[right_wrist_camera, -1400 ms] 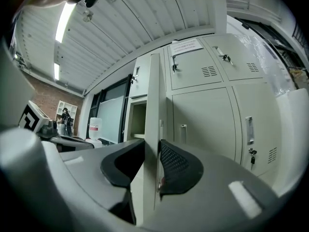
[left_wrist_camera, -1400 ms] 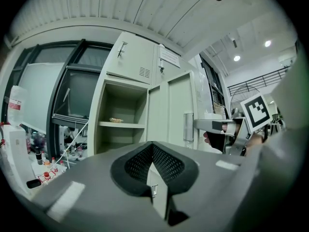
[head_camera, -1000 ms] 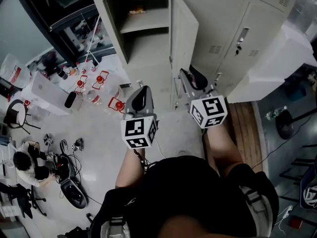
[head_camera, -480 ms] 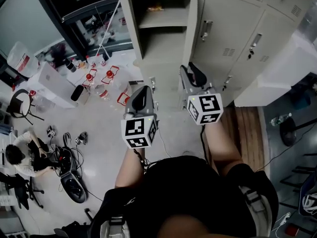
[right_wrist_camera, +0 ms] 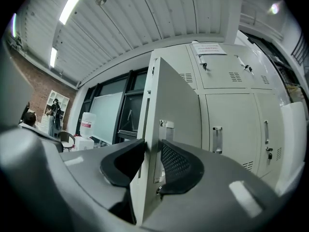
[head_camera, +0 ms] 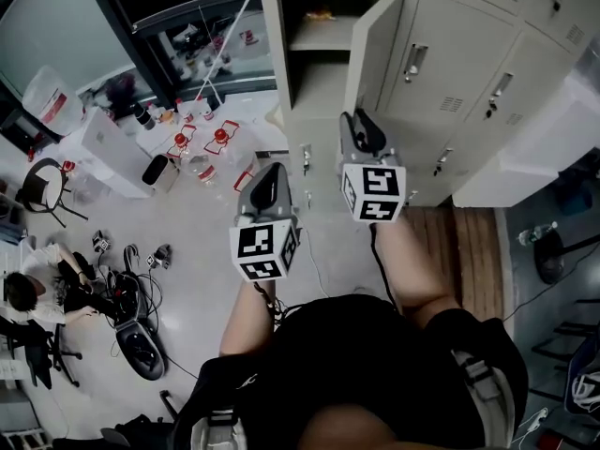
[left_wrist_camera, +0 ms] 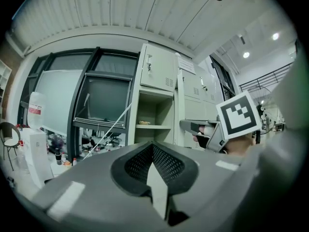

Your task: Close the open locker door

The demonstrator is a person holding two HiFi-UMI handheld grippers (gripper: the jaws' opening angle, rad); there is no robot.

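right gripper (right_wrist_camera: 149,151): clenched on the free vertical edge of the open locker door (right_wrist_camera: 174,105). the door edge stands between the two pads, with the dark pad on its inner side and the meshed pad on its outer face, just below the latch plate.

head view: the right gripper (head_camera: 354,125) meets the door (head_camera: 373,54) at its lower free edge. the door hangs from the right side of the open compartment (head_camera: 314,73), at the left end of the locker bank (head_camera: 469,36), and stands angled out from the opening, not shut. the shelf (head_camera: 319,36) inside is visible.

left gripper (left_wrist_camera: 153,151): pads drawn together, nothing between them. in the head view it (head_camera: 270,178) sits left of the right gripper and apart from the door, over the floor (head_camera: 202,251) in front of the compartment.

versus one second ago: the locker bank sits further right in the head view. the door, then seen nearly edge-on and jutting straight out, now shows more of its face and leans toward the opening. the right gripper is on the same edge in both. the left gripper's place in the frame is nearly unchanged.
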